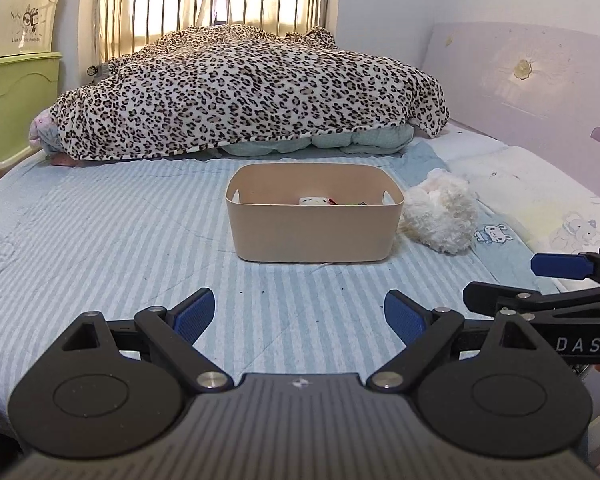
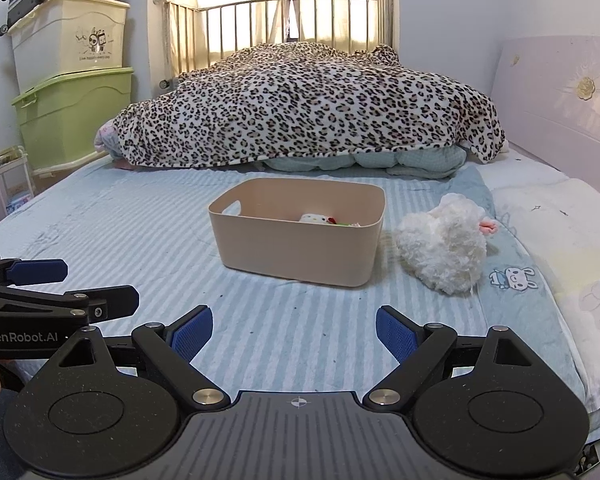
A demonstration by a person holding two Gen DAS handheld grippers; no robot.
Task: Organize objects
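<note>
A beige plastic bin (image 1: 314, 232) (image 2: 296, 244) stands on the striped bed, ahead of both grippers. Inside it lie a small white toy (image 1: 312, 200) (image 2: 318, 218) and other small items, mostly hidden by the wall. A white fluffy plush toy (image 1: 440, 216) (image 2: 444, 248) lies on the sheet just right of the bin. My left gripper (image 1: 299, 316) is open and empty, low over the near part of the bed. My right gripper (image 2: 294, 334) is open and empty, beside the left one. Each gripper shows at the edge of the other's view.
A heap of bedding under a leopard-print blanket (image 1: 244, 92) (image 2: 308, 108) fills the far half of the bed. A metal rail (image 1: 220, 0) stands behind it. Stacked storage boxes (image 2: 72, 80) stand at the left. A lilac headboard (image 1: 532, 88) runs along the right.
</note>
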